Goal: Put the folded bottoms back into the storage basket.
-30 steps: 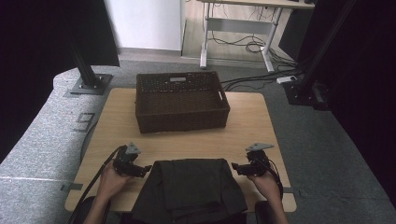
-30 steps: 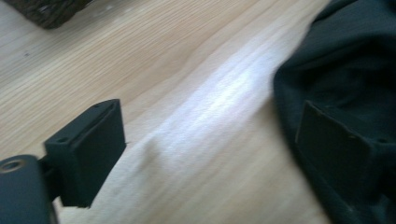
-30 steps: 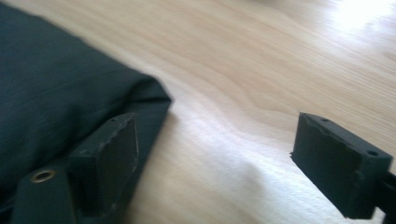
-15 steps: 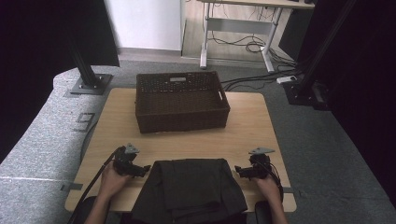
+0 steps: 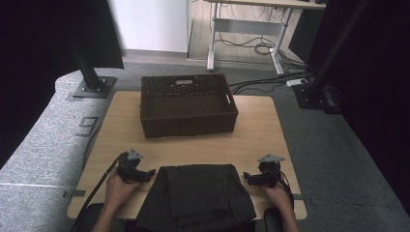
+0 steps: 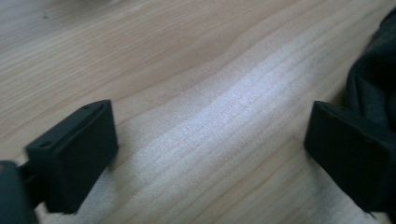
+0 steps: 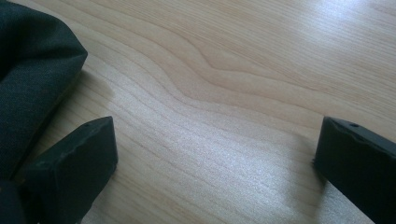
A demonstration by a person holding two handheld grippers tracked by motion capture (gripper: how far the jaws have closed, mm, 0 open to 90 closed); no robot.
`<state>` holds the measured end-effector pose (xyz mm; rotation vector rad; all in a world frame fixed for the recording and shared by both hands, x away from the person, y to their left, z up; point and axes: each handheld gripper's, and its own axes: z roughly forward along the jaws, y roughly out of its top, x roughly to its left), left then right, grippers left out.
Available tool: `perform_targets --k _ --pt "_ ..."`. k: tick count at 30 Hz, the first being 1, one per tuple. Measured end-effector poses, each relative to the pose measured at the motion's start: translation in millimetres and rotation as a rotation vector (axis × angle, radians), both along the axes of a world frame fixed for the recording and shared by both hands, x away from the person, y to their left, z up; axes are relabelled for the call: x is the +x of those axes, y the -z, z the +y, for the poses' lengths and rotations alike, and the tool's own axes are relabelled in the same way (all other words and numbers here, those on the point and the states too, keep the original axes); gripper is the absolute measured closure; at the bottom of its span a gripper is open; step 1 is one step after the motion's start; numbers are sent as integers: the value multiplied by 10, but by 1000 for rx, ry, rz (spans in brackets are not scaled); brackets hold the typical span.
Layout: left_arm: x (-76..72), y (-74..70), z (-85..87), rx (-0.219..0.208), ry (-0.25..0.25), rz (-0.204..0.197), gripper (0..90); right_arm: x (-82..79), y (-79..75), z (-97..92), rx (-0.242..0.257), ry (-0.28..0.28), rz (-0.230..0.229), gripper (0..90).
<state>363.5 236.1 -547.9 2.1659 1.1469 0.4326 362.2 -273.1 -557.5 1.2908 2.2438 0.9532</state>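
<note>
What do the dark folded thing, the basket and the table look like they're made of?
The folded dark garment looks like matte woven cloth, judging by its soft folds and fine weave in the right gripper view. The basket seems to be dark brown wicker or a woven plastic imitation; its walls show a tight weave. The table looks like light wood or a laminate with printed grain and a slight sheen.

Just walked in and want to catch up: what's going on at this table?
A person sits at a wooden table with a two-jaw gripper in each hand. The left gripper and right gripper rest low on either side of a folded dark garment at the near edge. Both stand open, with bare wood between their jaws; the right one's have just been opening. A dark wicker basket waits farther back.
</note>
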Motion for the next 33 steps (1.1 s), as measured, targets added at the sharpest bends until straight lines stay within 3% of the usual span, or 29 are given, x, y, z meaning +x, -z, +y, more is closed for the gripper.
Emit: perform_targets --k 3,6,11,17,25,33 --pt "18 -9 13 -2 -8 0 97 0 0 0 0 0 0 0" --pt "51 -40 35 -12 -66 17 144 0 0 1 0 0 0 0" --pt "58 -67 46 -32 -61 39 144 0 0 0 0 0 0 0" --pt "76 -178 45 -48 -46 35 119 0 0 0 0 0 0 0" --pt "212 -343 6 -18 -27 28 148 0 0 0 0 0 0 0" --pt "438 -637 2 -1 -8 -2 202 0 0 0 0 1 0 0"
